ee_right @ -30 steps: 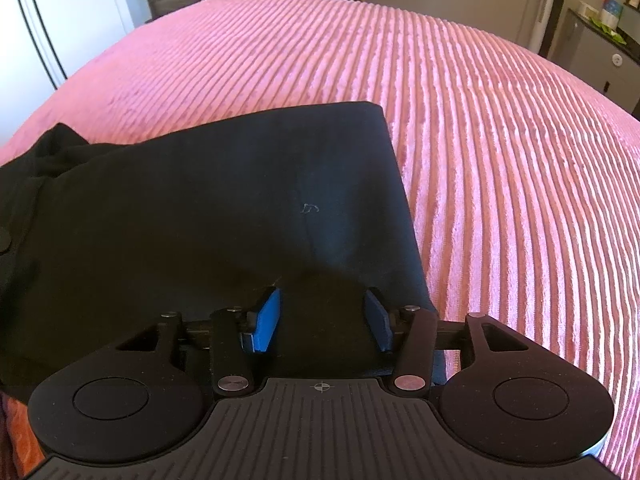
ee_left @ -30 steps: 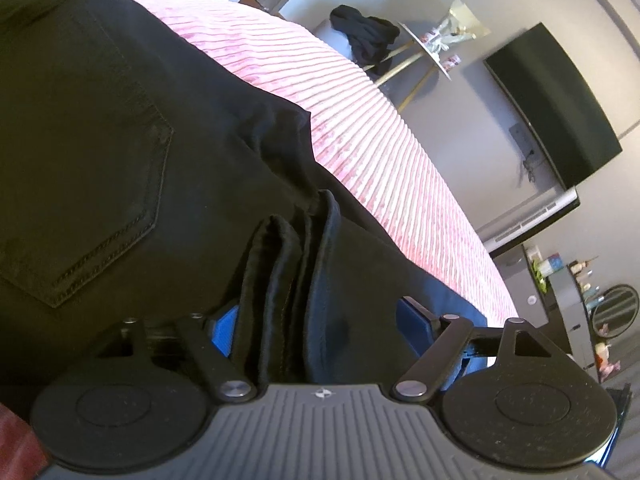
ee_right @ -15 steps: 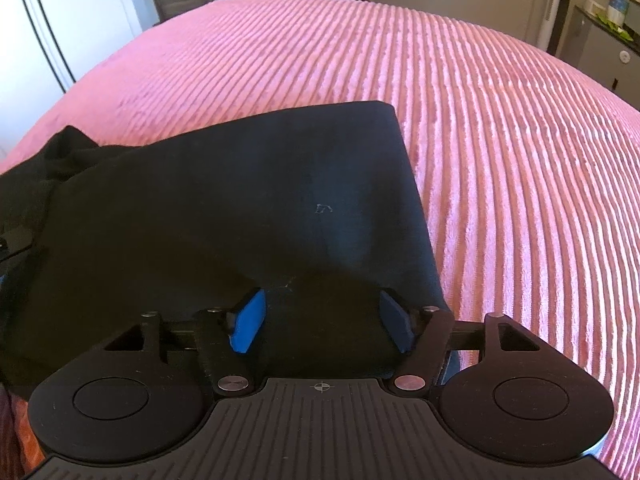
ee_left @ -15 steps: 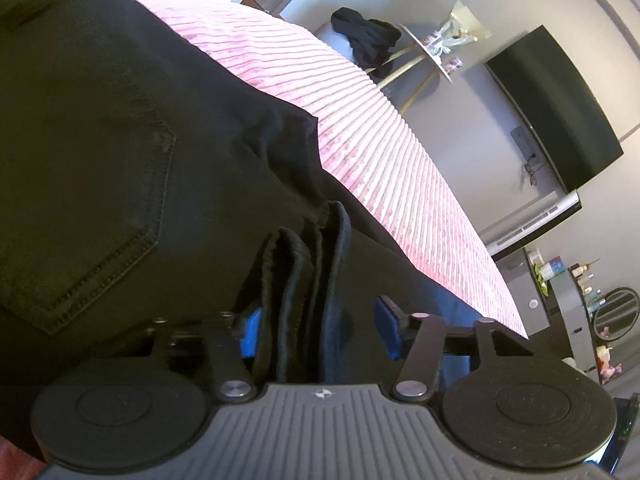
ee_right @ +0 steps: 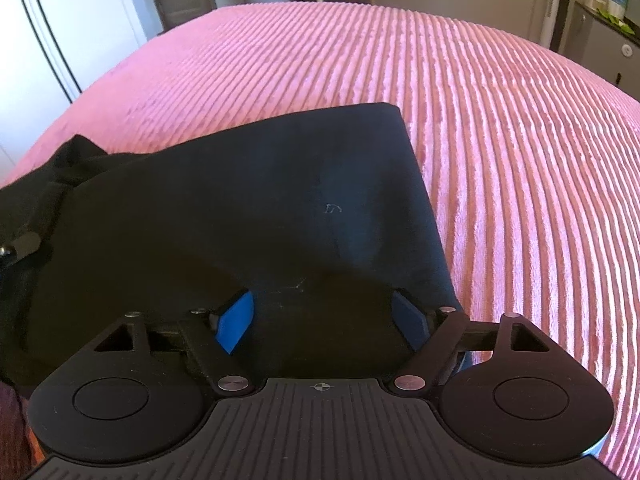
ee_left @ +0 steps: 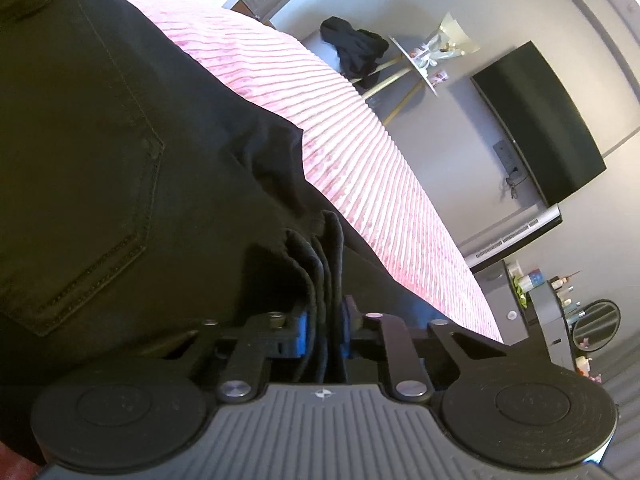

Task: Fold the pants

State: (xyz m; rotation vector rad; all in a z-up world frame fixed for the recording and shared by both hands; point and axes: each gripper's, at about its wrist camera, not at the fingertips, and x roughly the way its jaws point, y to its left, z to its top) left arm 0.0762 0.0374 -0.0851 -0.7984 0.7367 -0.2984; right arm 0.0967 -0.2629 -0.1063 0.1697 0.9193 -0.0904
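Observation:
Black pants (ee_right: 248, 208) lie folded on the pink ribbed bedspread (ee_right: 500, 128). In the left wrist view the pants (ee_left: 120, 168) show a back pocket, and a stack of folded edges runs between the blue pads. My left gripper (ee_left: 323, 332) is shut on those layered edges. My right gripper (ee_right: 324, 316) is open, its blue pads (ee_right: 236, 320) wide apart just above the near edge of the folded leg section. Part of the left gripper shows at the right wrist view's left edge (ee_right: 20, 248).
The bedspread (ee_left: 360, 168) stretches beyond the pants. Past the bed are a round side table (ee_left: 420, 60), a dark garment (ee_left: 356, 48) on a chair, a wall television (ee_left: 548, 128) and a grey cabinet (ee_right: 600, 40) at right.
My left gripper has closed on the bunched pant edges. My right gripper has opened wider and drawn back a little over the folded fabric.

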